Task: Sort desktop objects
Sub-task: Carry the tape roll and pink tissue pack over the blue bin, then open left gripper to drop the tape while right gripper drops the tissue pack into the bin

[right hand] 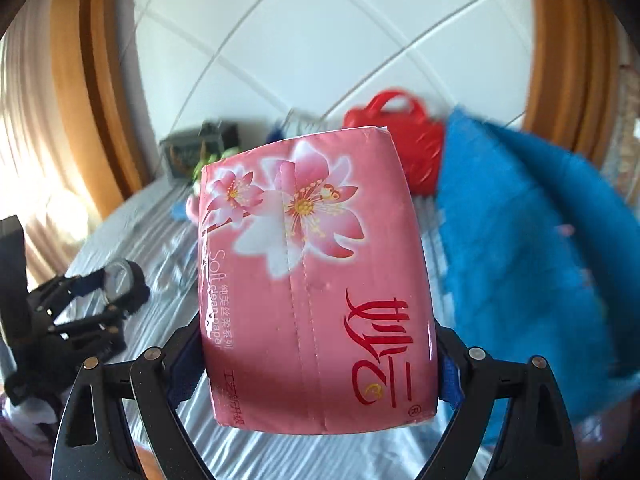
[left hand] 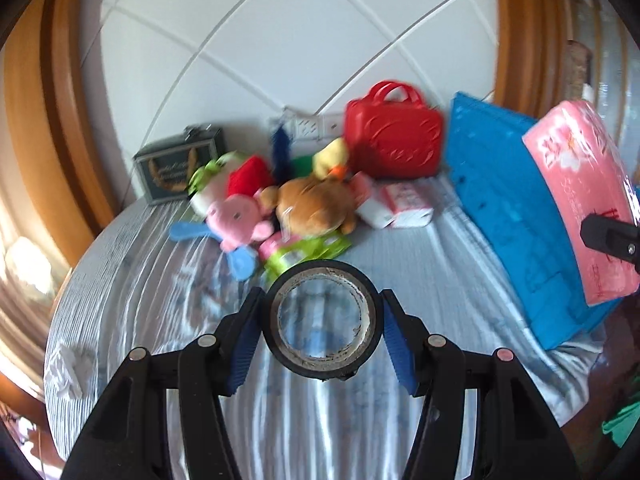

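Gripping a black tape roll (left hand: 323, 322), the left gripper (left hand: 322, 334) hovers; right gripper (right hand: 318, 364) clamps a pink tissue pack (right hand: 312, 280).

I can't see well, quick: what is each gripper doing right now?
Left gripper: shut on the black tape roll.
Right gripper: shut on the pink tissue pack.

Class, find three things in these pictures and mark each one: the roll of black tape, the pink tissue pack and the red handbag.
roll of black tape (left hand: 322, 276), left wrist view, on the top of its black outer band.
pink tissue pack (right hand: 320, 280), right wrist view, on the middle of its front face.
red handbag (left hand: 394, 142), left wrist view, on its front panel.
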Demonstrator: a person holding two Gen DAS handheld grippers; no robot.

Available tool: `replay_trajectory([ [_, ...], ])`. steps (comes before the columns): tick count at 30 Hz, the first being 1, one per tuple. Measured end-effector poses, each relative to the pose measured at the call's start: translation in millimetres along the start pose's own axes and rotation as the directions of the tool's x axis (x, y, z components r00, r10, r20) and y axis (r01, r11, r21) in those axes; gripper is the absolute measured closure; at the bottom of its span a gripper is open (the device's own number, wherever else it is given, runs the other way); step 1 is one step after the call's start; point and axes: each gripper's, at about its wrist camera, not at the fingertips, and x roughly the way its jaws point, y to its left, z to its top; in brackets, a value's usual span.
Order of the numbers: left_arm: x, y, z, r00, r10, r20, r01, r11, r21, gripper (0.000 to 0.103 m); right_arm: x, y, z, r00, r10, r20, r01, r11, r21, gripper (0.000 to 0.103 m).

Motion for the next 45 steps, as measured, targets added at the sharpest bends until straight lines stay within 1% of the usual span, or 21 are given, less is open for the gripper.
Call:
replay_trajectory([
  [4, -19.3, -48.9, 34.5, 0.995, -0.072, 0.065, 0.069, 0.996, 0.048, 0.047, -40.8, -31.6, 8.2, 0.996, -0.066, 0.061, 0.063, 0.997, 0.053, 0.012],
  [6, -28.9, -75.2, 50.0, 0.989, -0.113, 0.095, 0.107, 0.992, 0.067, 0.047, -59.2, -54.1, 11.6, 0.993, -0.084, 0.088, 0.076, 0.994, 0.083, 0.012],
  [10, -44.8, -141.7, 82.3, 0.971, -0.187, 0.147, 0.172, 0.979, 0.113, 0.047, -93.8, -105.3, 16.6, 0.974, -0.177, 0.140, 0.162, 0.980, 0.111, 0.012],
  [14, -50.0, -215.2, 109.9, 0.956, -0.227, 0.184, 0.205, 0.970, 0.132, 0.047, -114.5, -176.7, 22.1, 0.955, -0.251, 0.160, 0.233, 0.965, 0.124, 0.012],
  [17, -45.2, -268.3, 127.8, 0.953, -0.240, 0.183, 0.219, 0.967, 0.131, 0.047, -120.7, -236.0, 29.7, 0.948, -0.278, 0.155, 0.263, 0.958, 0.111, 0.012],
  [20, -30.1, -326.2, 149.3, 0.959, -0.245, 0.140, 0.225, 0.964, 0.141, 0.047, -120.9, -292.1, 40.2, 0.942, -0.309, 0.127, 0.299, 0.950, 0.091, 0.012],
  [22, -14.5, -362.1, 167.2, 0.963, -0.255, 0.085, 0.242, 0.960, 0.141, 0.047, -109.1, -333.3, 50.9, 0.947, -0.309, 0.084, 0.303, 0.950, 0.075, 0.012],
  [25, 19.4, -413.9, 193.3, 0.972, -0.235, -0.029, 0.236, 0.960, 0.149, 0.047, -79.7, -375.6, 59.9, 0.958, -0.288, 0.003, 0.288, 0.956, 0.061, 0.012],
  [28, 61.5, -451.2, 203.5, 0.966, -0.208, -0.152, 0.232, 0.958, 0.167, 0.047, -34.7, -410.8, 61.6, 0.957, -0.269, -0.108, 0.275, 0.960, 0.047, 0.012],
  [29, 74.7, -458.2, 202.1, 0.963, -0.192, -0.187, 0.225, 0.959, 0.173, 0.047, -18.1, -420.5, 58.0, 0.959, -0.242, -0.150, 0.251, 0.967, 0.047, 0.012],
  [30, 89.3, -465.7, 200.6, 0.958, -0.182, -0.221, 0.222, 0.959, 0.176, 0.047, -1.7, -429.4, 52.3, 0.959, -0.207, -0.193, 0.221, 0.974, 0.055, 0.012],
  [32, 113.8, -473.5, 194.2, 0.947, -0.153, -0.282, 0.207, 0.962, 0.175, 0.047, 25.3, -441.1, 40.1, 0.948, -0.173, -0.268, 0.195, 0.979, 0.057, 0.012],
  [33, 126.0, -476.2, 190.8, 0.937, -0.152, -0.313, 0.211, 0.963, 0.166, 0.047, 34.7, -444.5, 35.9, 0.941, -0.167, -0.293, 0.191, 0.980, 0.056, 0.012],
  [34, 136.1, -480.0, 189.3, 0.928, -0.154, -0.338, 0.217, 0.964, 0.155, 0.047, 46.8, -450.3, 31.2, 0.932, -0.144, -0.332, 0.176, 0.982, 0.068, 0.012],
  [35, 145.9, -481.8, 185.5, 0.918, -0.152, -0.366, 0.216, 0.966, 0.142, 0.047, 55.4, -455.7, 28.2, 0.929, -0.106, -0.354, 0.150, 0.984, 0.099, 0.012],
  [36, 155.6, -481.3, 182.0, 0.911, -0.148, -0.386, 0.213, 0.968, 0.133, 0.047, 62.1, -458.3, 25.4, 0.926, -0.092, -0.366, 0.141, 0.984, 0.109, 0.012],
  [38, 166.9, -480.9, 174.6, 0.896, -0.154, -0.417, 0.220, 0.969, 0.115, 0.047, 72.3, -455.7, 21.1, 0.911, -0.083, -0.404, 0.132, 0.987, 0.096, 0.012],
  [39, 172.2, -480.3, 171.9, 0.888, -0.161, -0.431, 0.226, 0.969, 0.103, 0.047, 73.9, -454.7, 20.0, 0.909, -0.071, -0.411, 0.120, 0.988, 0.097, 0.012],
  [43, 187.2, -477.3, 166.7, 0.865, -0.182, -0.468, 0.235, 0.970, 0.058, 0.047, 82.2, -448.7, 13.6, 0.889, -0.059, -0.454, 0.104, 0.992, 0.075, 0.011],
  [44, 190.6, -476.2, 166.7, 0.861, -0.184, -0.475, 0.234, 0.971, 0.048, 0.047, 84.0, -447.3, 11.9, 0.884, -0.056, -0.464, 0.100, 0.992, 0.071, 0.011],
  [45, 191.8, -475.9, 167.1, 0.862, -0.177, -0.476, 0.226, 0.973, 0.048, 0.047, 85.4, -445.6, 10.2, 0.878, -0.056, -0.475, 0.098, 0.993, 0.064, 0.011],
])
